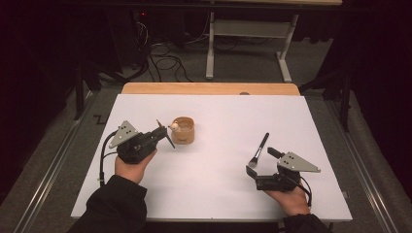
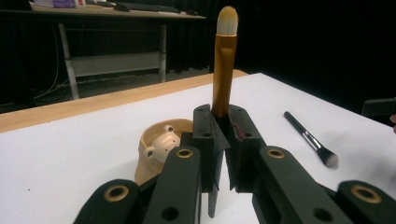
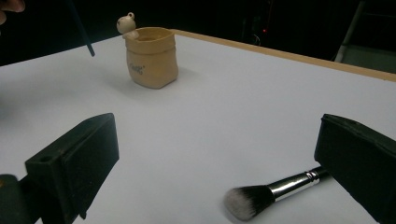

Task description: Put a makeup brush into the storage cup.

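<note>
On the white worktop [image 1: 214, 189], left tongs [image 1: 163, 132] sit clamped on the gold-handled brush [image 2: 223, 70] just beside the bear cup [image 1: 183, 129], not yet dropped in, while right tongs [image 1: 257, 167] gape wide around the black brush [image 1: 259, 149], ungrabbed.
</note>
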The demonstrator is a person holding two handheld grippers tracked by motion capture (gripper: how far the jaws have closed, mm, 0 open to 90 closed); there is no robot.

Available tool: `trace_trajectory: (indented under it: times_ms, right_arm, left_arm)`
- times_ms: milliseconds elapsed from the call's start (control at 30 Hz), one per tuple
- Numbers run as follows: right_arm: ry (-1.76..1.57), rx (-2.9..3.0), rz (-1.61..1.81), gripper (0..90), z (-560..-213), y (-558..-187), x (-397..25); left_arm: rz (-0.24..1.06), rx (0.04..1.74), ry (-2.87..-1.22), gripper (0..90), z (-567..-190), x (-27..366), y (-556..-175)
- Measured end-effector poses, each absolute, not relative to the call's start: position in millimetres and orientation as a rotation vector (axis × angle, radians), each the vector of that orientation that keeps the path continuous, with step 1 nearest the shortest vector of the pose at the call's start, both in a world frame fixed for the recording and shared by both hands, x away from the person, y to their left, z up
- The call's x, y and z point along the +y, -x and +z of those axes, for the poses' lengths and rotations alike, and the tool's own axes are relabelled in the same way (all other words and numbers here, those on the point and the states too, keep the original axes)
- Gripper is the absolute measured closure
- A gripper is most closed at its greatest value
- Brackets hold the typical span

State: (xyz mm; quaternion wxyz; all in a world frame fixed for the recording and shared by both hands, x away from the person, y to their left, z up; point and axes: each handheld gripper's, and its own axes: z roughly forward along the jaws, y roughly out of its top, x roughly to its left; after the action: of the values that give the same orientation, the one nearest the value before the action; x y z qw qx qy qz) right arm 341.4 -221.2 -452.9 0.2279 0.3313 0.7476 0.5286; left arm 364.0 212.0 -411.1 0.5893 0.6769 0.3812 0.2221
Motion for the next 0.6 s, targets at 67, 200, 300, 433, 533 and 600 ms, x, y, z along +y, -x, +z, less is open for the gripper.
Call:
trace_trajectory:
  times_ms: [67,200,300,433,533,600]
  right_arm:
    - [-0.917,2.060,1.455,0.4,-453.3,-341.8,-222.2]
    - [-0.911,2.053,1.458,0.4,-452.7,-342.5,-222.1]
    - [-0.908,2.067,1.450,0.4,-453.8,-342.1,-221.1]
    - [-0.909,2.064,1.456,0.5,-453.6,-342.2,-220.8]
    - [-0.911,2.059,1.455,0.4,-453.7,-342.0,-221.2]
    - [-0.911,2.057,1.458,0.5,-453.6,-342.2,-221.6]
  left_arm:
    - [0.521,0.889,-1.577,83.4,-409.3,209.7,-366.7]
    - [0.528,0.883,-1.575,83.4,-403.4,204.9,-372.8]
    - [0.534,0.874,-1.573,83.4,-398.2,200.7,-377.7]
    - [0.546,0.864,-1.579,83.4,-391.2,191.9,-385.4]
    - [0.562,0.863,-1.583,83.4,-385.9,188.2,-391.4]
    - [0.558,0.864,-1.581,83.4,-383.3,185.9,-395.0]
